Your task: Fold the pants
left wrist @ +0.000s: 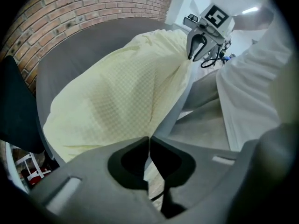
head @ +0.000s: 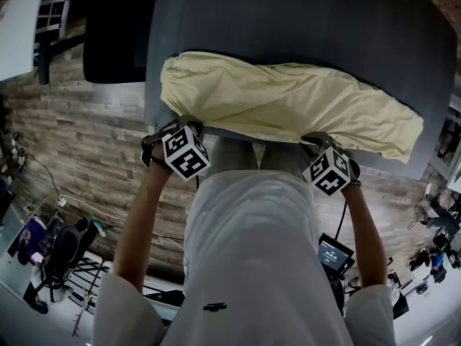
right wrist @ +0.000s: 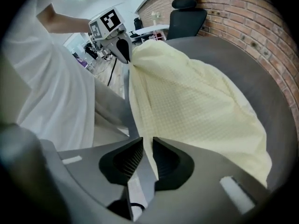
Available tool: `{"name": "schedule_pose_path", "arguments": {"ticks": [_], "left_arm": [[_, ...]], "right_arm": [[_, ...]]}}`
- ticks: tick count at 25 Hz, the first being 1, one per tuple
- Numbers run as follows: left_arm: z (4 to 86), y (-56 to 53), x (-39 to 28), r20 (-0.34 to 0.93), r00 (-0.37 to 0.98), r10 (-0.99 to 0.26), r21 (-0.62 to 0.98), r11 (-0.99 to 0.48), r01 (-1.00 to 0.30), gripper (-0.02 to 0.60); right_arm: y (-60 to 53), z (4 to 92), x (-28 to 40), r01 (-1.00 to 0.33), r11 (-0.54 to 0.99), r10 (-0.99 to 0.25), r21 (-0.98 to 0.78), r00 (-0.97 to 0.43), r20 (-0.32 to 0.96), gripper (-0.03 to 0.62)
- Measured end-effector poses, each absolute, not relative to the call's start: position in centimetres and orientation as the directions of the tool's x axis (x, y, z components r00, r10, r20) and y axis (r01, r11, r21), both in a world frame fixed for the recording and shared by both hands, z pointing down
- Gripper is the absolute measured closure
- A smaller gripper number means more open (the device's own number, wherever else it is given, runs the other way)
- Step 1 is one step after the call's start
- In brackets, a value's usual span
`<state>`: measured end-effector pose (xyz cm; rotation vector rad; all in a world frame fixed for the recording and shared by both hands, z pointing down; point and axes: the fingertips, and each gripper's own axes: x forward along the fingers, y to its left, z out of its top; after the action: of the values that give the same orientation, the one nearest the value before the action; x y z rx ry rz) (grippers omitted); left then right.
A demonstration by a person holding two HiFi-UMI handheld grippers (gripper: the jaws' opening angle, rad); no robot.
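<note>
No text is legible; the left tool (left wrist: pixel 149 146) and right tool (right wrist: pixel 147 146) carry only square coded markers.

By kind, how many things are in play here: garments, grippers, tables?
pants: 1
grippers: 2, left gripper and right gripper, each shut on the pants
table: 1
total: 4

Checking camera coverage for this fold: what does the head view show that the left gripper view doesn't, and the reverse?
Only the head view shows the left gripper from outside, marker cube included, and the wooden floor. Only the left gripper view shows that gripper's jaws, closed on the pants. Both show the yellow pants on the grey table and the right gripper at their edge.
</note>
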<state>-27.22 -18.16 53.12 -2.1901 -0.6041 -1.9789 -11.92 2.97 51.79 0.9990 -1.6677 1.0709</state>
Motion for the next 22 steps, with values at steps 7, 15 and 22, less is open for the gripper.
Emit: {"name": "schedule_pose_path", "arguments": {"ticks": [7,15,22], "left_arm": [[51.2,-17.4,-26.4,0.956,0.112,0.273,0.230,-0.928,0.292,0.439],[48.9,-17.4,-23.4,0.928,0.232,0.293,0.238,-0.941,0.240,0.439],[47.5,-15.5,-20.9,0.911,0.281,0.301,0.234,-0.940,0.250,0.445]], "right_arm": [[1.5,50.1,-12.1,-0.948,0.202,-0.247,-0.244,-0.291,0.924,0.454],[0.9,48.6,-10.6,-0.976,0.120,-0.324,-0.184,-0.214,0.922,0.477],[1.3,46.3,-7.3,-0.994,-0.024,-0.441,-0.103,-0.082,0.894,0.583]]}}
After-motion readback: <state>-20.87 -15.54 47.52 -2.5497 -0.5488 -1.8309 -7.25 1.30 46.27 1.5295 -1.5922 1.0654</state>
